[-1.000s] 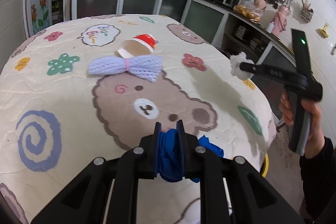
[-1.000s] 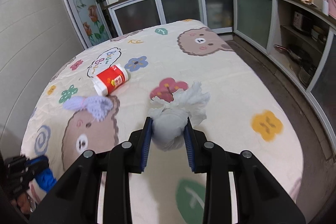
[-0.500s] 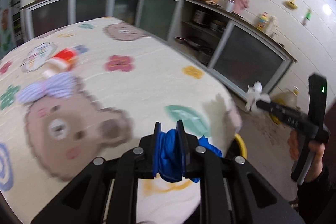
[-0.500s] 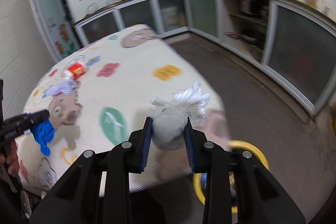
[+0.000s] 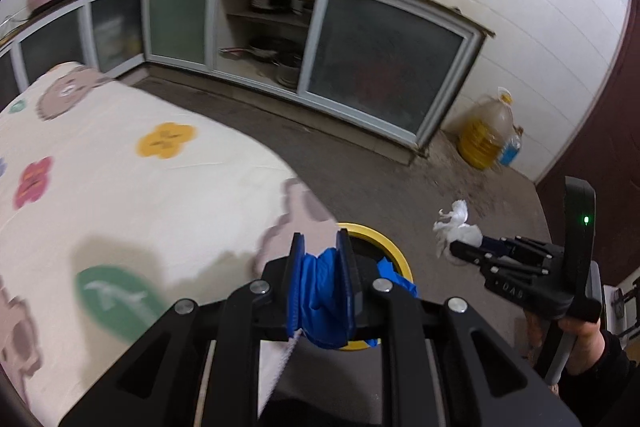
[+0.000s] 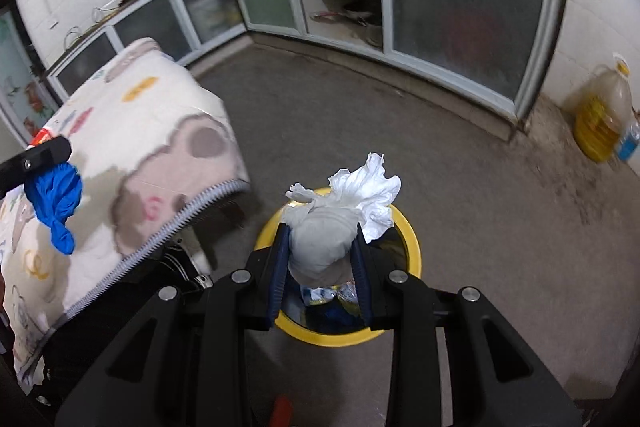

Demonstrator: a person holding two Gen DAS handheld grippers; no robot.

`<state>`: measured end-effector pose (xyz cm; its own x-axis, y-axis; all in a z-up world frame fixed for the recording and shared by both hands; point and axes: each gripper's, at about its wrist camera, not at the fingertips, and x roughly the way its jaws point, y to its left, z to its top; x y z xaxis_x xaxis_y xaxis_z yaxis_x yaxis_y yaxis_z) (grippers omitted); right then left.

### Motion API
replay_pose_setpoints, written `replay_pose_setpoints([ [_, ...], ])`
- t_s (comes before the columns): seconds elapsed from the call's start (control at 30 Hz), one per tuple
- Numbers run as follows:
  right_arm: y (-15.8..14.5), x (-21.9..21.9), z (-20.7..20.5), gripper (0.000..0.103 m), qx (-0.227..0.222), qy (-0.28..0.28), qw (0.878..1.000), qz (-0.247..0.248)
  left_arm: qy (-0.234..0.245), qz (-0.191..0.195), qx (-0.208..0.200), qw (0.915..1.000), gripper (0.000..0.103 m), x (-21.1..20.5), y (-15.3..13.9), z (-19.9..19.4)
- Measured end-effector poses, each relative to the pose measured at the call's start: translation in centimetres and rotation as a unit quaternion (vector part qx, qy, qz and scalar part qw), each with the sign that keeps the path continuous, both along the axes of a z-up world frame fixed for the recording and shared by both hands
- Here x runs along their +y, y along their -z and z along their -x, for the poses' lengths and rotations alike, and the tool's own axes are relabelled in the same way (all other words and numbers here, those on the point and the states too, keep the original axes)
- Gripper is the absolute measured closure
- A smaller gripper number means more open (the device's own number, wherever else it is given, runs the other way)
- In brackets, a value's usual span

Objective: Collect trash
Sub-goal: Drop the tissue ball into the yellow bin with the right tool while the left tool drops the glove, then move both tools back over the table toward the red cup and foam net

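Observation:
My left gripper [image 5: 320, 247] is shut on a crumpled blue glove [image 5: 318, 297], held over the table's edge just in front of a yellow-rimmed trash bin [image 5: 394, 255]. My right gripper [image 6: 320, 239] is shut on a white tissue wad [image 6: 332, 227] and holds it above the same bin [image 6: 412, 239], which holds some wrappers. The right gripper also shows in the left wrist view [image 5: 460, 247], off to the right of the bin. The left gripper [image 6: 60, 147] with the blue glove [image 6: 54, 195] shows at the left of the right wrist view.
The table with the bear-print cloth [image 5: 120, 187] is at the left. Kitchen cabinets [image 5: 380, 75] line the far wall. A yellow oil jug [image 5: 486, 135] and a blue bottle [image 5: 510, 151] stand on the concrete floor [image 6: 480, 207] by the wall.
Both grippers have swung right, away from the tabletop towards the floor bin. The cup and mesh wrap on the table have left the left view. Both still hold their loads.

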<state>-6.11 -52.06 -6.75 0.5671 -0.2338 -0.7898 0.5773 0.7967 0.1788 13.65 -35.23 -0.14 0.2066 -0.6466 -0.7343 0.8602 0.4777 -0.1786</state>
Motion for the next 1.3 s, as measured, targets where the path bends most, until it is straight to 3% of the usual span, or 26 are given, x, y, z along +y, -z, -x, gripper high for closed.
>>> replay_pose_setpoints([
  [0.3, 5.2, -2.1, -0.5, 0.075, 0.037, 0.021, 0.998, -0.039, 0.026, -0.059, 0.002, 0.9979, 0.089, -7.4, 4.2, 1.1],
  [0.53, 7.7, -3.2, -1.8, 0.073, 0.054, 0.026, 0.996, -0.059, 0.022, -0.063, 0.003, 0.9978, 0.087, -10.4, 4.8, 0.3],
  [0.57, 7.8, -3.2, -1.9, 0.071, 0.054, 0.026, 0.996, -0.061, 0.022, -0.061, 0.004, 0.9979, 0.082, -10.7, 4.7, 0.3],
  [0.6, 8.0, -3.3, -2.1, 0.063, 0.057, 0.025, 0.996, -0.066, 0.022, -0.055, 0.008, 0.9982, 0.068, -10.9, 4.5, 0.3],
  [0.63, 8.2, -3.4, -2.0, 0.051, 0.058, 0.024, 0.996, -0.068, 0.018, -0.047, 0.012, 0.9987, 0.043, -10.8, 4.1, 0.2],
  [0.7, 8.2, -3.3, -1.8, 0.034, 0.058, 0.03, 0.996, -0.059, 0.004, -0.026, 0.011, 0.9996, 0.019, -10.3, 3.3, 0.2],
  [0.77, 8.1, -3.3, -1.4, 0.034, 0.062, 0.037, 0.996, -0.046, 0.003, -0.024, 0.007, 0.9997, 0.018, -10.0, 3.0, 0.5],
  [1.0, 7.7, -4.1, 1.1, 0.034, 0.061, 0.069, 0.995, -0.042, -0.054, -0.005, 0.028, 0.9982, 0.012, -5.0, 1.9, -1.6],
  [1.2, 5.2, -3.9, 1.3, 0.034, 0.026, 0.061, 0.997, -0.047, -0.131, 0.023, 0.018, 0.9909, 0.009, 3.9, -0.2, -4.4],
  [1.3, 3.1, -2.9, -0.3, 0.034, -0.003, 0.031, 0.998, -0.061, -0.185, 0.031, -0.011, 0.9821, 0.008, 11.0, -1.7, -5.9],
])
